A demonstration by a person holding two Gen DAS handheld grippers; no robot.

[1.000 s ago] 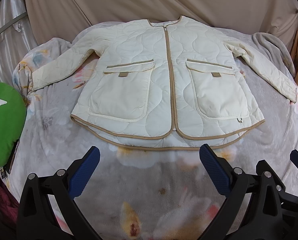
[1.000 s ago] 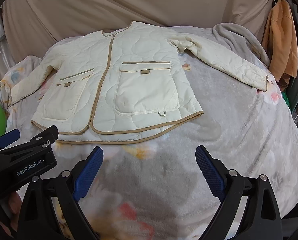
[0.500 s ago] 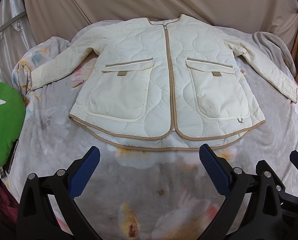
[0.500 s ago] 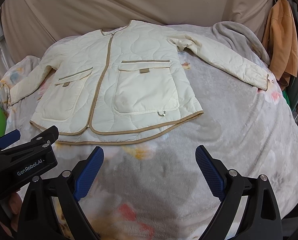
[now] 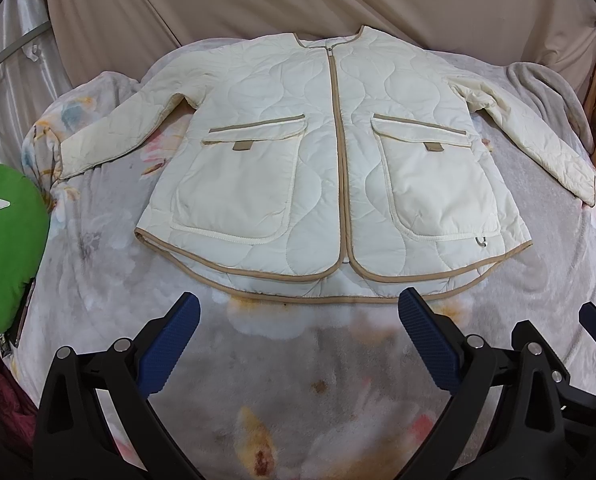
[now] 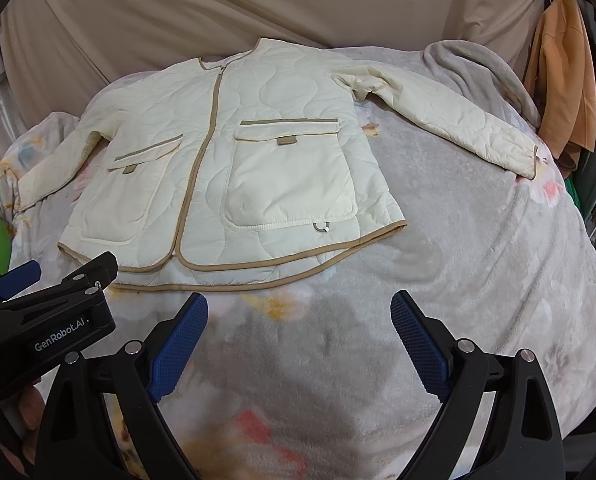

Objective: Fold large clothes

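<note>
A bed covered by a grey floral blanket fills both views, backed at 12 o'clock by a beige drape. Spread flat across the blanket, front up and zipped, lies the cream quilted jacket, its hem toward 6 o'clock and its collar toward 12. Tan binding edges the zip line, hem and the flaps of two big patch pockets; one sleeve reaches toward 9 o'clock, the other sleeve toward 3.

No fold has begun, I judge. A sound start would be to bring each claw to a sleeve cuff, pinch through both quilted layers, and lay the sleeves across the chest before folding hem to collar; the padding is springy, so shallow grips may slip.

The left claw hovers short of the hem, fingers wide apart and empty. The right claw is likewise spread and empty. A green cushion sits at 9 o'clock.
</note>
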